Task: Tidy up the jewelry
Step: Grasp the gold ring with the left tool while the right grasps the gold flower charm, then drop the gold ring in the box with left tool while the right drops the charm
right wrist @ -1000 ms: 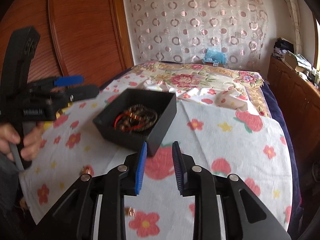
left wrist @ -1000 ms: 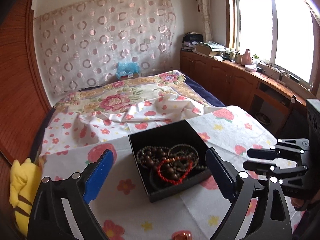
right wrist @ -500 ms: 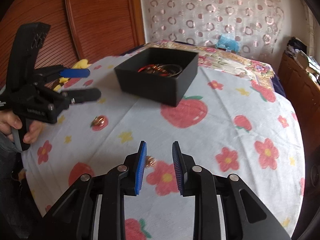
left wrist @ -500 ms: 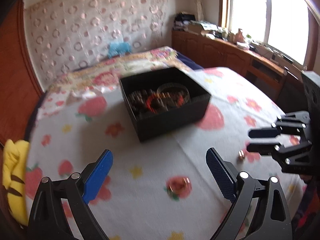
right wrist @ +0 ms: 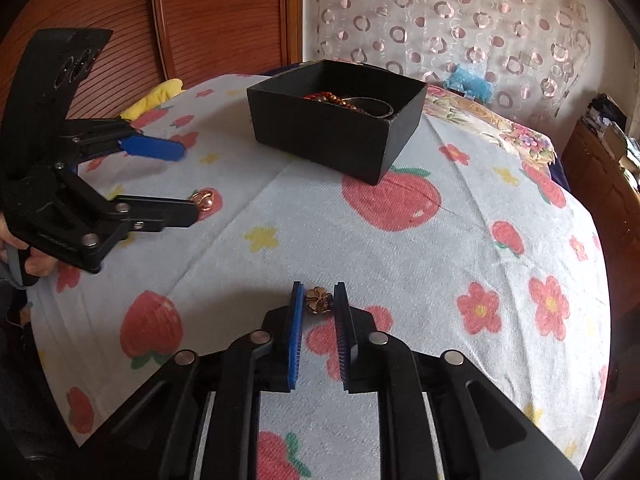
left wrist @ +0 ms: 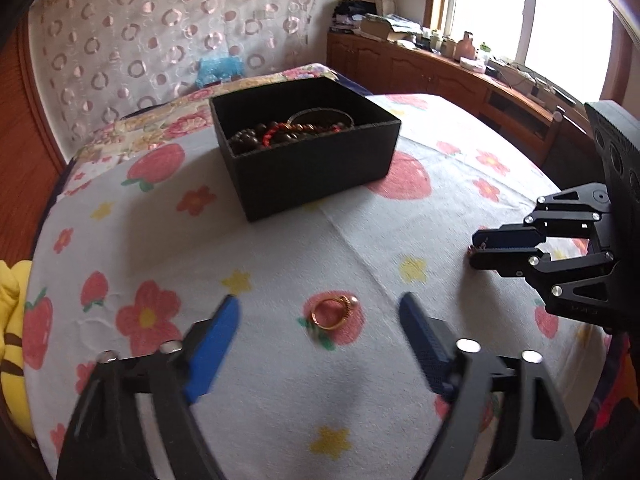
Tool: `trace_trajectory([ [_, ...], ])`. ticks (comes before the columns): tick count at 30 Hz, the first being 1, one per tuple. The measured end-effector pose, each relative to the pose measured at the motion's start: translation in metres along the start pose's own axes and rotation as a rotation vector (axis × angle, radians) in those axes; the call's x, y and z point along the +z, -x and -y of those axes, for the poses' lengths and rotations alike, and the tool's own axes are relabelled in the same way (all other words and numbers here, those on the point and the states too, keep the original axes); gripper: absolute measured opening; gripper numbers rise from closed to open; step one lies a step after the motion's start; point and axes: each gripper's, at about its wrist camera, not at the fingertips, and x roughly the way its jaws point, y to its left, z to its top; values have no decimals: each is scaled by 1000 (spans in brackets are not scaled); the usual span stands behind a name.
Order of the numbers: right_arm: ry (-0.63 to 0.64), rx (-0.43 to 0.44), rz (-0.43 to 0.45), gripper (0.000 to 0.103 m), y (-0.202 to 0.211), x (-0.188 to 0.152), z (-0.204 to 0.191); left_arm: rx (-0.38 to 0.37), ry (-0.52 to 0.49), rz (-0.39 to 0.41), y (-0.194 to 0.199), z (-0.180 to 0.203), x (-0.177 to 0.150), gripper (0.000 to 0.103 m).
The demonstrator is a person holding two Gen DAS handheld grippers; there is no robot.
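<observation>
Rings, two, on flowered cloth point(left wrist: 280, 248): gold ring point(left wrist: 331, 313) between spread left gripper point(left wrist: 318, 312) fingers; flower ring point(right wrist: 319, 300) between right gripper point(right wrist: 319, 300) fingers, narrowly apart. One black box point(left wrist: 316, 168) holding several bracelets point(left wrist: 288, 130).

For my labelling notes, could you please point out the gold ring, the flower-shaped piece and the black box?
gold ring point(left wrist: 329, 313), left wrist view, on its band.
flower-shaped piece point(right wrist: 319, 300), right wrist view, its centre.
black box point(left wrist: 316, 168), left wrist view, front wall.

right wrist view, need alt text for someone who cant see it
The right gripper brackets a small flower-shaped trinket on a flowered cloth, fingers not quite closed. At left, the open left gripper nears a gold ring; a black box of beads sits behind.
</observation>
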Motion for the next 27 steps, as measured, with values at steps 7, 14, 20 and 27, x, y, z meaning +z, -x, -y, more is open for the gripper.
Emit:
trace_trajectory([
  [7,-28,0,36,16,9,0,7,1,-26,-18,-5,8,-1,39],
  [14,-42,3,54,16,14,3,10,7,-29,-6,-3,7,-2,23],
  [20,-48,-3,69,17,17,7,15,-2,-19,10,1,5,1,23],
  [27,-57,1,122,17,22,36,25,12,-9,48,8,0,17,23],
])
